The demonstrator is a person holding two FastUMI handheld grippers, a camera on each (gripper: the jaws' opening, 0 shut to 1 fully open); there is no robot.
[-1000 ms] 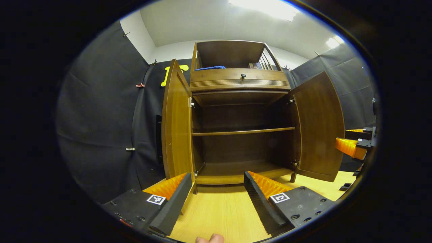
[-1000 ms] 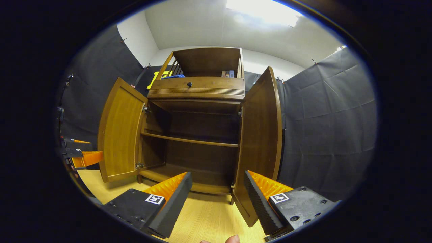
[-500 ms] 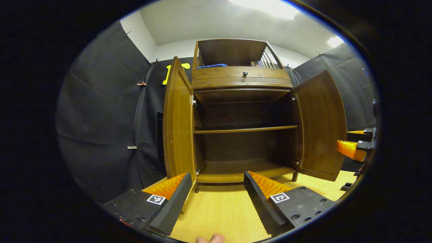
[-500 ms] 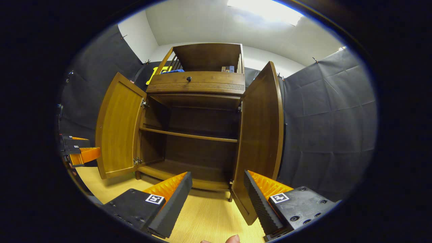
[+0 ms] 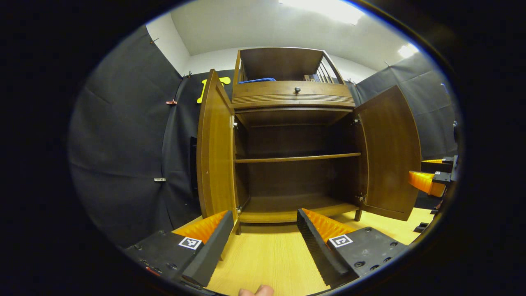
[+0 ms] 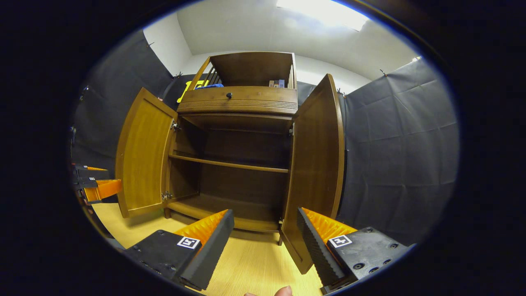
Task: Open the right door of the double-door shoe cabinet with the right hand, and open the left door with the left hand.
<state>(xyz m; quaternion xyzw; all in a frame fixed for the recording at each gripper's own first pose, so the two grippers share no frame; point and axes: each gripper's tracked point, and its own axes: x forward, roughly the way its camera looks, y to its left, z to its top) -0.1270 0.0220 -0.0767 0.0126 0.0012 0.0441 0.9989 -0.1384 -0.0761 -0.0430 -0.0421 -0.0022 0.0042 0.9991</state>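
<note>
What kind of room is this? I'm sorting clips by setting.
Most likely a staged recording booth, not a lived-in home: black cloth hangs as walls around a lone wooden shoe cabinet with both doors open, standing on pale wood flooring under a bright ceiling panel.

Cabinet [image 5: 294, 96] interior open betw. left door [image 5: 214, 152] & right door [image 5: 390, 152]; shelf [image 5: 296, 158] splits it into two bays. Left door edge stands beside left gripper [image 5: 263, 240].
</note>
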